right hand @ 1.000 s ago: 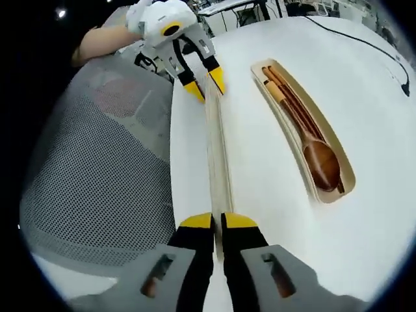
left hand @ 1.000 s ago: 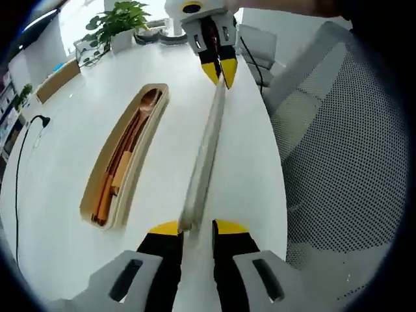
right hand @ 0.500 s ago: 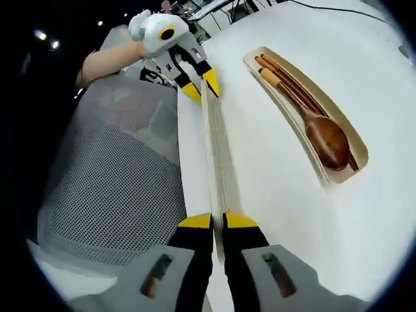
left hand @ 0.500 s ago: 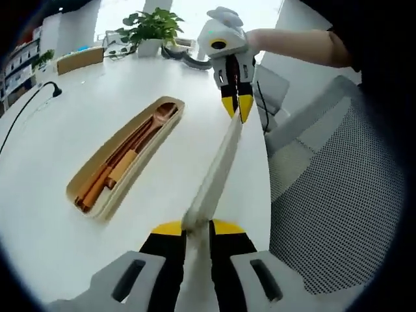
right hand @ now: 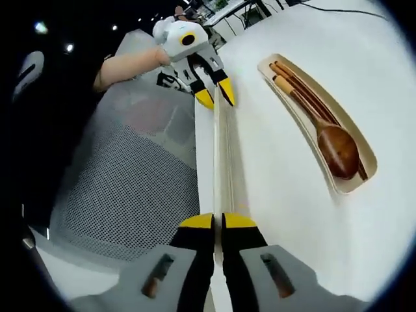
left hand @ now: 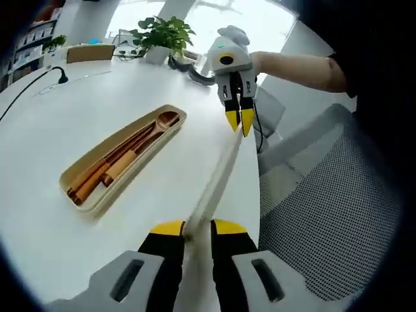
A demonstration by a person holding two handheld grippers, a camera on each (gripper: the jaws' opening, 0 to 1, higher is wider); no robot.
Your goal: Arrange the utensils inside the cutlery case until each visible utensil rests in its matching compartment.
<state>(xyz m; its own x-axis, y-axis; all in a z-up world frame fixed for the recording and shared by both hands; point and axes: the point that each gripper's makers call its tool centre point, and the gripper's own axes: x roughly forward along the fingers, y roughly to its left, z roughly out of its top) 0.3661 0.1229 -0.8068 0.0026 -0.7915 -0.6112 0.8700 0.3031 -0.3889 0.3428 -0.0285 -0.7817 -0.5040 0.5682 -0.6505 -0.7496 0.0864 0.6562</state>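
A white table (left hand: 78,110) fills the scene, with a potted plant (left hand: 164,34) and a black cable (left hand: 39,81) at its far side in the left gripper view and a grey mesh chair (left hand: 325,221) beside its edge.

On the table lies the case (left hand: 97,195), a long, shallow, cream tray with rounded ends. Inside it rests a dark wooden spoon (right hand: 338,151), its bowl at 1 end, with slim wooden sticks alongside, orange-brown at their grip ends (left hand: 97,179); I cannot tell which compartment each sits in. The case is open on top.

The lid (left hand: 211,188), a long, thin, cream strip seen edge-on, is held off the table between the 2 tongs. The left gripper (left hand: 195,229) has its yellow-tipped jaws clamped on the near end of the lid in its own view; in the right gripper view it (right hand: 216,97) shows at the far end of the lid, held by a bare hand (right hand: 133,62). The right gripper (right hand: 218,221) pinches the opposite end, jaws closed tight on the lid's edge; in the left gripper view it (left hand: 239,122) grips the far end, with a forearm (left hand: 299,68) behind it.

The lid runs roughly parallel to the case and apart from it, nearer the table edge and the chair. The case lies beside the lid, untouched by either gripper.
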